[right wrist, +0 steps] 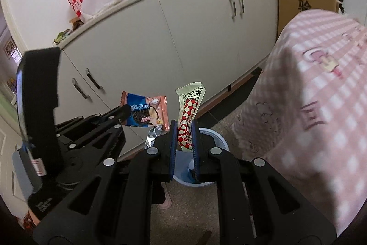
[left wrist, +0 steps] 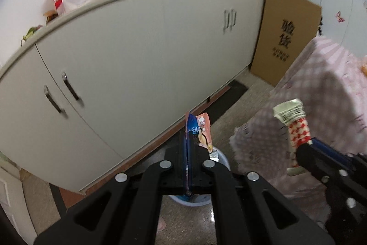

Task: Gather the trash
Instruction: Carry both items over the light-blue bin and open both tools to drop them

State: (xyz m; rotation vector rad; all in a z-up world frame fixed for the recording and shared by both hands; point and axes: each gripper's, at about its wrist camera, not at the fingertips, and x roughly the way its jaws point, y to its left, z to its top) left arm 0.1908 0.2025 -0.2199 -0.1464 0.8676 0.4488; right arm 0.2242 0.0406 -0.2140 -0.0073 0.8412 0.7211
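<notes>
A long white cabinet [left wrist: 142, 57] ran behind, a cardboard box [left wrist: 284, 38] at its end, a pink checked cloth [right wrist: 321, 84] draped on the right. Both grippers tilted down over the bin [right wrist: 220, 139]: left gripper [left wrist: 188, 144] pinched shut on a biscuit wrapper [right wrist: 146, 112], right gripper [right wrist: 184, 137] clamping a checked snack wrapper [right wrist: 189, 112], fingers [right wrist: 173, 141] tight.

Two grippers: the left gripper [left wrist: 188, 141] and the right gripper [right wrist: 184, 137]. Two held wrappers, one each: a blue-and-pink cookie wrapper [right wrist: 146, 112] in the left, a red-checked wrapper [right wrist: 189, 112] in the right. One pale blue bin [right wrist: 220, 137] below both, with one silver foil scrap [right wrist: 153, 137] at its rim. Four cabinet handles, in two pairs.
</notes>
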